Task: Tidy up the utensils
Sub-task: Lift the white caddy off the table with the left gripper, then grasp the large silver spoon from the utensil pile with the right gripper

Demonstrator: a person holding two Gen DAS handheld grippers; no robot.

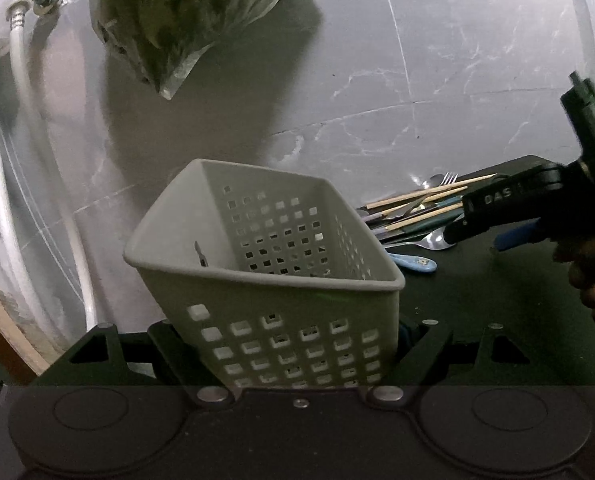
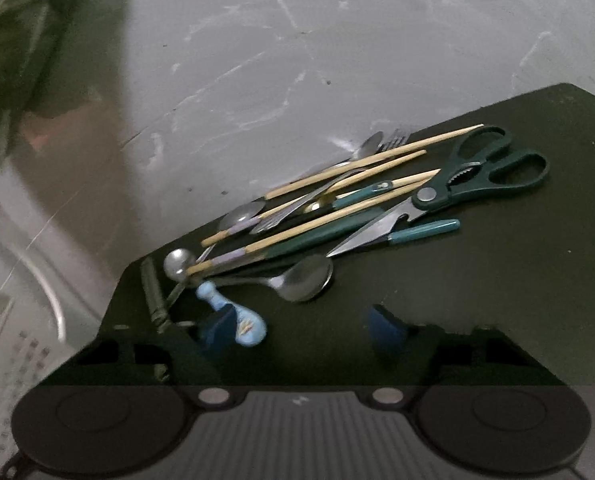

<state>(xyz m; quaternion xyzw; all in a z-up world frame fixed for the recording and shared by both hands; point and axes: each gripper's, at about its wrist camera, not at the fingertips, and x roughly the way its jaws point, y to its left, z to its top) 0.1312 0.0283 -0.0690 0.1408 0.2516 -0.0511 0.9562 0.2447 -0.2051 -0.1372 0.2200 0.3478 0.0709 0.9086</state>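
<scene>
Grey plastic makes up the basket (image 1: 265, 264), full of little square holes, and the left hand-held gripper (image 1: 297, 354) has its two fingers pressed on the basket's sides, holding it tipped with its open top facing up and away. It looks empty inside, apart from one small clip on the wall. On the dark tabletop (image 2: 497, 280) lies a heap of utensils: wooden chopsticks (image 2: 373, 158), metal spoons, a fork (image 2: 395, 138), a green-handled knife (image 2: 393, 234) and green scissors (image 2: 477, 178). The right hand-held gripper (image 2: 305, 330) hangs low over the near edge of this heap. Its blue fingers (image 2: 385, 330) stand partly open and grip nothing. A small light-blue spoon (image 2: 233, 314) lies right by the left blue finger, which covers part of it, so I cannot tell if they touch. The big metal spoon (image 2: 301, 278) lies just ahead of the fingers. Most of the long things point the same way, from near-left to far-right, slanting across the line of the fingers. I think the right hand is the nearer one to the heap, and the basket waits off to its left, so each picked thing would have to travel left to drop in.
</scene>
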